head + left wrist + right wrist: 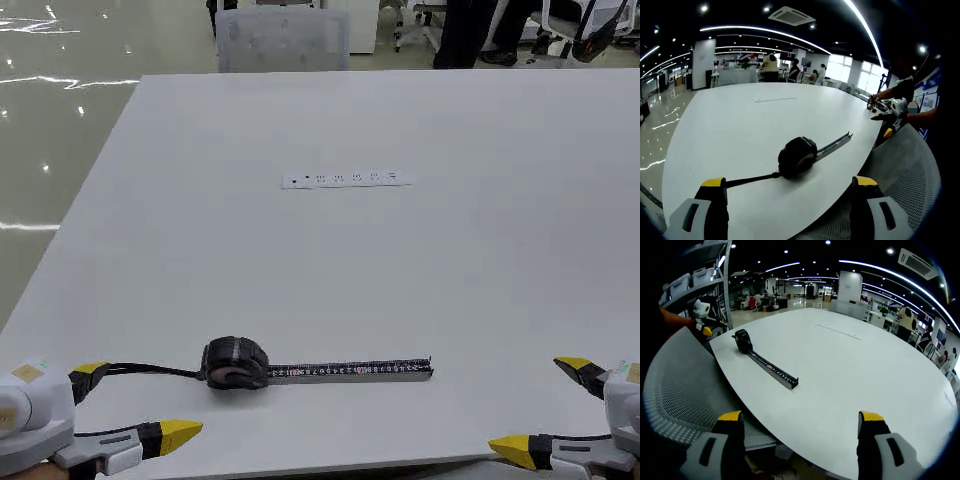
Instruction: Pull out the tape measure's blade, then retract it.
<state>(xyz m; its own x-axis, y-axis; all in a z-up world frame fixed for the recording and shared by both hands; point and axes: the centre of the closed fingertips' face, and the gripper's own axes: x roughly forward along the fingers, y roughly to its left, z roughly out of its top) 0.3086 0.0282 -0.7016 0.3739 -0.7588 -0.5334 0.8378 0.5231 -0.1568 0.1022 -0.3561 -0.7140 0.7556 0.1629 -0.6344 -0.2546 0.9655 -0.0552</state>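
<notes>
Tape measure [236,363] lies near the front edge of the white table [330,260], its blade [350,370] drawn out flat to the right and its strap [150,370] trailing left. Left gripper [143,400] hovers just beside the strap end, jaws apart and empty. Right gripper [537,405] hovers well right of the blade tip, jaws also apart

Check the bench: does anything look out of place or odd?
The tape measure lies on the table with its blade pulled out, unretracted, while the left gripper and right gripper stand open. Nothing looks spilled or damaged.
</notes>
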